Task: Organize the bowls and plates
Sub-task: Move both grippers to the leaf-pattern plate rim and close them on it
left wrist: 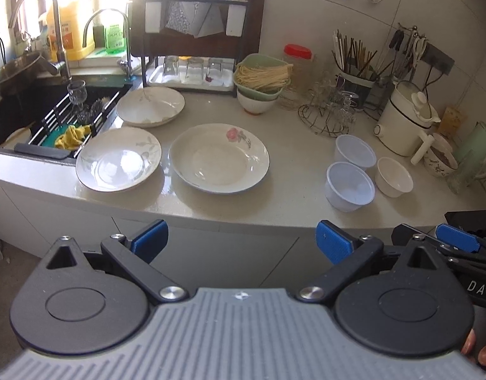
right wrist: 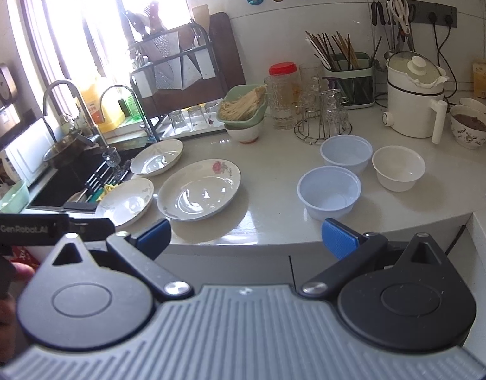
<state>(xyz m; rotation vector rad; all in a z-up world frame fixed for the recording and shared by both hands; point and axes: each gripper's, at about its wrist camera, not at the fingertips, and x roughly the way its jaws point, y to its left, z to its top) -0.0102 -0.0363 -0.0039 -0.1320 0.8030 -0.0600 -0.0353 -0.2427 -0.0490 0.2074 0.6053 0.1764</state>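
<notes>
Three plates lie apart on the counter: a rose-patterned plate [left wrist: 220,157] [right wrist: 200,189] in the middle, a leaf-patterned plate [left wrist: 118,159] [right wrist: 126,202] to its left by the sink, and a third plate [left wrist: 150,105] [right wrist: 156,157] behind. To the right stand two translucent plastic bowls [left wrist: 350,185] [right wrist: 329,191], [left wrist: 355,151] [right wrist: 346,153] and a white bowl [left wrist: 394,176] [right wrist: 398,167]. My left gripper [left wrist: 241,243] is open and empty, held in front of the counter edge. My right gripper [right wrist: 246,239] is open and empty, also short of the counter.
A sink [left wrist: 37,107] with a drain rack lies at the left. A dish rack [left wrist: 192,44] with glasses, a green basket of noodles [left wrist: 262,76], a wire glass stand [left wrist: 330,110], a chopstick holder [left wrist: 354,72] and a white kettle [left wrist: 404,120] line the back.
</notes>
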